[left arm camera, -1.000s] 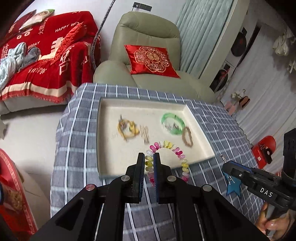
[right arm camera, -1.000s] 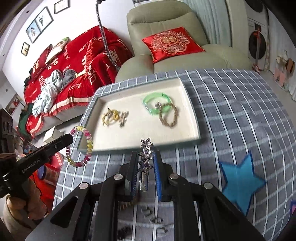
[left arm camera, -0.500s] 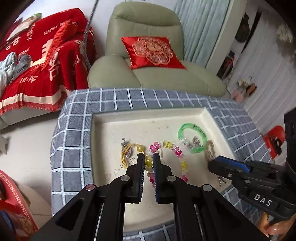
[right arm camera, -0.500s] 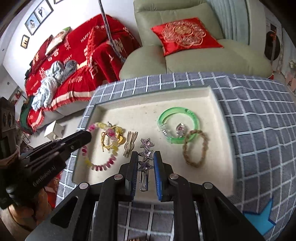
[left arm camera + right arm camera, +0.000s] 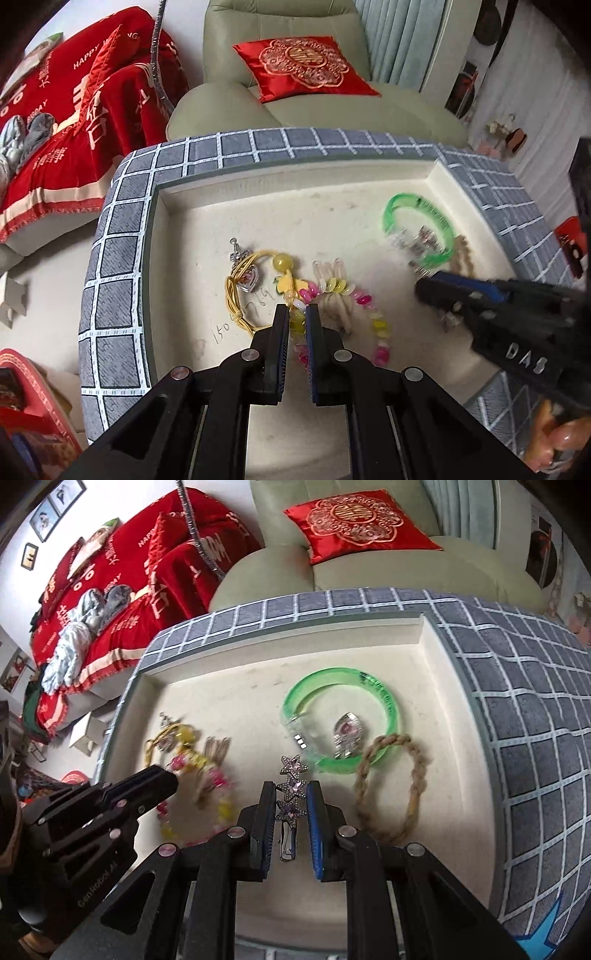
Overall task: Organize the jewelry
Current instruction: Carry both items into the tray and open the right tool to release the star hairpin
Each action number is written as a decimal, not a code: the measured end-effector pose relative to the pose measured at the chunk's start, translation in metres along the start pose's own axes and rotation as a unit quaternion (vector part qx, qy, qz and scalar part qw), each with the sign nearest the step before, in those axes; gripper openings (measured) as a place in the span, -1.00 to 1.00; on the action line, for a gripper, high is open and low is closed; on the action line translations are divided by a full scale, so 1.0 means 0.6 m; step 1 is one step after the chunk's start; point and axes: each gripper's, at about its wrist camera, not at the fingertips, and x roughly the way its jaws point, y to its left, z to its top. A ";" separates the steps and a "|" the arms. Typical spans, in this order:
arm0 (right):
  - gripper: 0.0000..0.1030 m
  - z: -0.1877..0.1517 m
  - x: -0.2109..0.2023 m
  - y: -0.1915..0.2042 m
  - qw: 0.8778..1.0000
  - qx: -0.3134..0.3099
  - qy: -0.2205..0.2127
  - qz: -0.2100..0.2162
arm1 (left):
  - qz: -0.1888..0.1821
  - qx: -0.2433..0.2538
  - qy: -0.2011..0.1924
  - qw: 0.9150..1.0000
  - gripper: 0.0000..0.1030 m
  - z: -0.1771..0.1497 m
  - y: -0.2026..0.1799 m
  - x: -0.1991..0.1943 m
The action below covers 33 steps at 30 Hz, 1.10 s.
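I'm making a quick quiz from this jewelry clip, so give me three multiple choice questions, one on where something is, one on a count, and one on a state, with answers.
1. Where does the green bangle lie?
A. on the armchair
B. in the cream tray
C. on the checked cloth

2. How many stars show on the hair clip?
A. one
B. three
C. five

3. What is the left hand-held gripper doing?
A. hanging open
B. closed on nothing
C. closed on the beaded bracelet

Answers:
1 B, the bangle rests on the tray floor near the braided tan bracelet.
2 B, three purple stars sit in a row, pinched in the right hand-held gripper.
3 C, pastel beads are clamped between its pads.
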 end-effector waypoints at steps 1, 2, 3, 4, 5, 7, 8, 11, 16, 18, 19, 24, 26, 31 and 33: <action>-0.65 0.002 0.001 -0.002 1.000 0.000 -0.002 -0.006 | 0.010 0.004 0.000 1.000 -0.51 -0.001 -0.003 0.003; -0.65 0.004 0.002 -0.003 1.000 0.000 -0.004 -0.010 | 0.018 0.009 0.000 1.000 -0.50 -0.003 -0.006 0.004; -0.65 0.005 0.003 -0.006 1.000 0.001 -0.005 -0.014 | 0.028 0.015 0.000 0.999 -0.50 -0.004 -0.009 0.006; -0.65 0.006 0.005 -0.007 1.000 0.003 -0.005 -0.014 | 0.037 0.022 -0.003 0.999 -0.50 -0.005 -0.014 0.006; -0.65 0.006 0.005 -0.008 1.000 0.004 -0.007 -0.013 | 0.043 0.027 -0.006 0.999 -0.50 -0.006 -0.017 0.006; -0.65 0.005 0.005 -0.006 1.000 0.001 -0.009 -0.016 | 0.054 0.039 -0.011 0.998 -0.50 -0.008 -0.024 0.006; -0.64 0.004 0.005 -0.004 1.000 -0.004 -0.009 -0.020 | 0.057 0.042 -0.012 0.997 -0.50 -0.008 -0.026 0.006; -0.63 0.001 0.004 0.004 0.999 -0.013 -0.009 -0.029 | 0.056 0.040 -0.013 0.998 -0.50 -0.010 -0.028 0.005; 0.16 0.003 0.002 0.004 1.000 -0.004 -0.007 -0.024 | 0.050 0.033 -0.014 0.998 -0.50 -0.011 -0.027 0.003; 0.19 0.002 -0.003 0.005 1.000 -0.004 -0.015 -0.022 | 0.049 0.030 -0.013 0.998 -0.50 -0.011 -0.024 0.003; 0.19 0.002 -0.006 0.004 1.000 -0.004 -0.016 -0.020 | 0.049 0.028 -0.014 0.998 -0.50 -0.011 -0.024 0.003; 0.19 0.002 -0.023 -0.004 1.000 0.015 -0.025 0.003 | 0.045 0.026 -0.014 0.999 -0.50 -0.010 -0.021 0.003; 0.20 0.000 -0.030 -0.008 0.999 0.024 -0.028 0.012 | 0.042 0.028 -0.016 0.999 -0.50 -0.010 -0.021 0.002; 0.41 -0.006 -0.054 -0.015 0.998 0.038 -0.040 0.028 | 0.035 0.023 -0.024 0.999 -0.50 -0.012 -0.021 -0.005; 0.45 -0.009 -0.067 -0.018 0.998 0.041 -0.045 0.030 | 0.033 0.013 -0.027 0.999 -0.50 -0.012 -0.018 -0.010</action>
